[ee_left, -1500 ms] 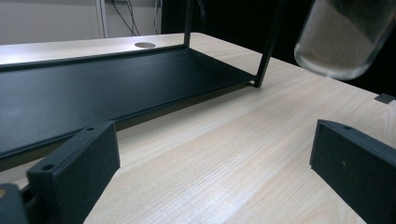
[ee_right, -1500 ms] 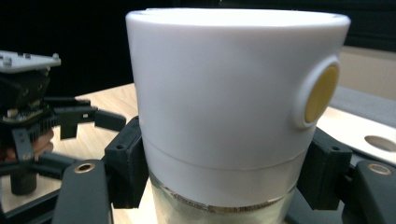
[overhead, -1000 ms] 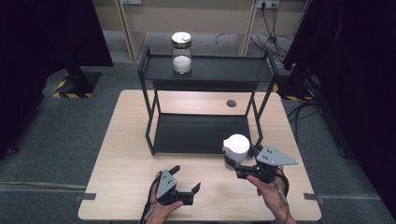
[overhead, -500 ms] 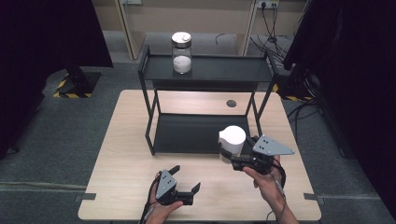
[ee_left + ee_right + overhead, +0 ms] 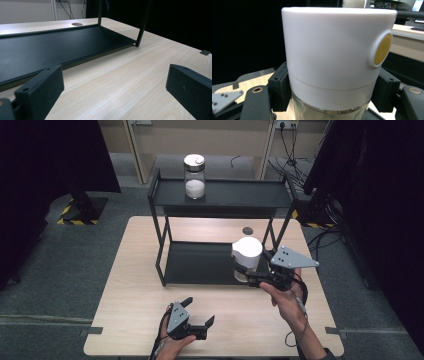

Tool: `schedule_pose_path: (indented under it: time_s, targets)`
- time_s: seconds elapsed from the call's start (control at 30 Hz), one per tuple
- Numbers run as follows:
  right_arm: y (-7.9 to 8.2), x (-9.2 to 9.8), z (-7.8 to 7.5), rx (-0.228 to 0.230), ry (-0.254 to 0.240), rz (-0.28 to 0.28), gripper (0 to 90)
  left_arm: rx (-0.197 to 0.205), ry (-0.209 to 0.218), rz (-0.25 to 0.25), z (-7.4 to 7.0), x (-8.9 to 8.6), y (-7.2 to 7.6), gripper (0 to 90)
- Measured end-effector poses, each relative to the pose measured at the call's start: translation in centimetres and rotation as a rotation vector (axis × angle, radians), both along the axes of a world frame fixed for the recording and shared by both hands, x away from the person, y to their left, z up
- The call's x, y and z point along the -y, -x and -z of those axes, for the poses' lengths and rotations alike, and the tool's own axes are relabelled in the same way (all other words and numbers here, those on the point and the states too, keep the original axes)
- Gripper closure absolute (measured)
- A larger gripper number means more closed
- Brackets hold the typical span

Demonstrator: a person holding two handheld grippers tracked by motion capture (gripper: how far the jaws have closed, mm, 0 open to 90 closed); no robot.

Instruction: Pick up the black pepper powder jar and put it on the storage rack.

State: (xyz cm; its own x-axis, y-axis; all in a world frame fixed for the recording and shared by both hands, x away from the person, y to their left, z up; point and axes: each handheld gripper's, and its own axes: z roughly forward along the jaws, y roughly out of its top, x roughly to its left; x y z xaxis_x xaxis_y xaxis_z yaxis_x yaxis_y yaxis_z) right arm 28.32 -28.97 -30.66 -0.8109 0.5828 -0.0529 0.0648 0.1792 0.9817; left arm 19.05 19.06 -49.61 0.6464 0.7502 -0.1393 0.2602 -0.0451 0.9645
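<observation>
A glass jar with a tall white lid (image 5: 247, 254) hangs above the table, just in front of the right end of the black rack's lower shelf (image 5: 200, 262). My right gripper (image 5: 245, 272) is shut on it, just below the lid. In the right gripper view the jar (image 5: 337, 50) stands upright and very close between the black pads (image 5: 279, 90), with a yellow disc (image 5: 382, 49) on the lid's side. A second glass jar (image 5: 194, 176) stands on the rack's top shelf (image 5: 235, 195). My left gripper (image 5: 199, 311) rests open near the table's front edge, with nothing between its jaws (image 5: 115, 91).
The two-tier black rack takes up the table's middle and back. A dark round cap (image 5: 247, 230) is set in the tabletop behind it. Bare wood (image 5: 120, 75) lies between the left gripper and the rack. Dark curtains flank the table, and cables lie on the floor at the back right.
My right gripper has risen with the white-lidded jar and come slightly nearer the rack. The left gripper has stayed where it was.
</observation>
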Motion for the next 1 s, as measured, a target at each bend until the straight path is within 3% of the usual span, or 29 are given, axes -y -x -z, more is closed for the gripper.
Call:
schedule_pose_path:
  time_s: [0.27, 0.63, 1.0]
  targets:
    - [-1.1, -0.9, -2.1, 0.007, 0.005, -0.010, 30.8, -0.001, -0.001, 0.003, 0.0, 0.0, 0.0, 0.9]
    - [-2.7, -1.7, -4.5, -0.013, -0.025, -0.021, 30.8, 0.001, 0.000, 0.005, 0.0, 0.0, 0.0, 0.9]
    - [-4.1, -2.7, -7.5, -0.011, -0.021, -0.006, 30.8, -0.001, -0.001, 0.007, 0.0, 0.0, 0.0, 0.9]
